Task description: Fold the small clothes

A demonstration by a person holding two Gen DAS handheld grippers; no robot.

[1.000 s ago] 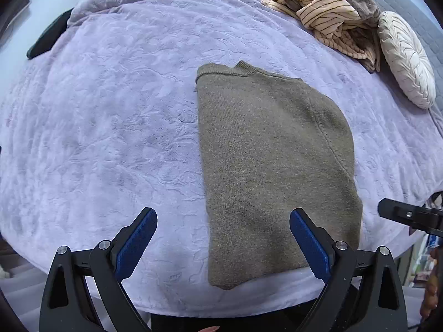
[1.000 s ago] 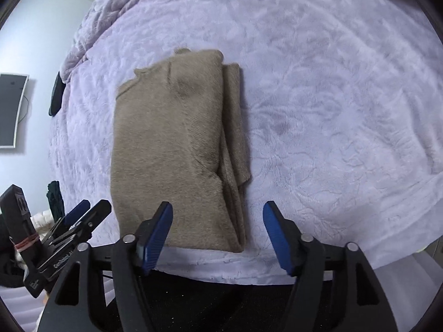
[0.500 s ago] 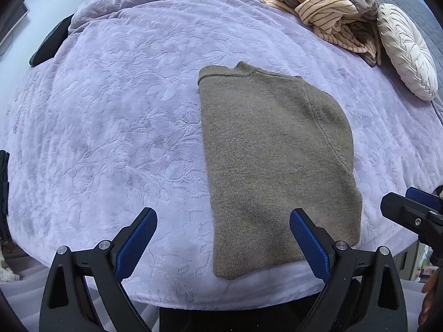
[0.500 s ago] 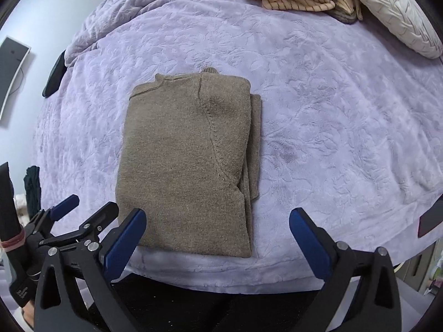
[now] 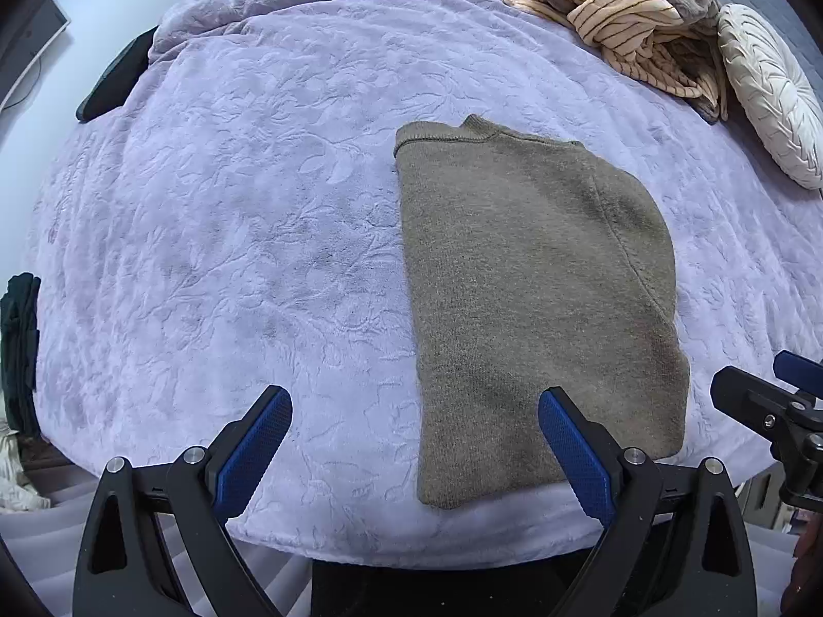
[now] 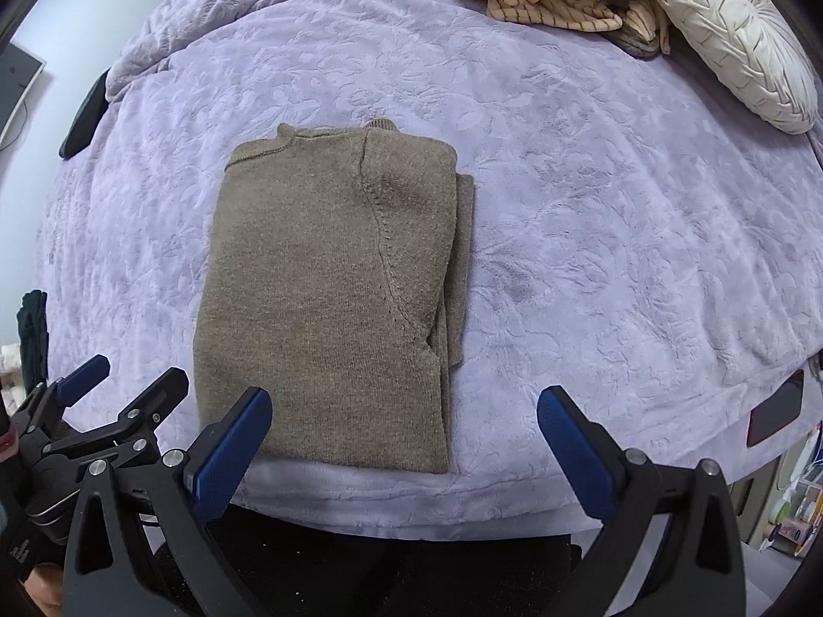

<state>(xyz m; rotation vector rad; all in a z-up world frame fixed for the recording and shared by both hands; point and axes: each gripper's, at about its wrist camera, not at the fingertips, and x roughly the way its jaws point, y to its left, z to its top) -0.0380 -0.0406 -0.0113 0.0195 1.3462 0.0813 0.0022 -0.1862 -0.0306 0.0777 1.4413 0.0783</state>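
An olive-brown knit sweater (image 5: 530, 298) lies folded lengthwise on the lilac bedspread (image 5: 247, 236), its hem near the bed's front edge. It also shows in the right wrist view (image 6: 329, 298), with a sleeve tucked along its right side. My left gripper (image 5: 414, 455) is open and empty, held above the hem's left corner. My right gripper (image 6: 404, 455) is open and empty, above the hem's right corner. Each gripper shows at the edge of the other's view.
A heap of striped beige clothes (image 5: 632, 15) and a round white cushion (image 5: 771, 103) lie at the far right of the bed. A dark flat object (image 5: 115, 79) sits at the far left edge. Dark clothing (image 5: 18, 349) hangs off to the left.
Both grippers have drawn back and up from the sweater. The right gripper's jaws have opened wider. The sweater has not moved.
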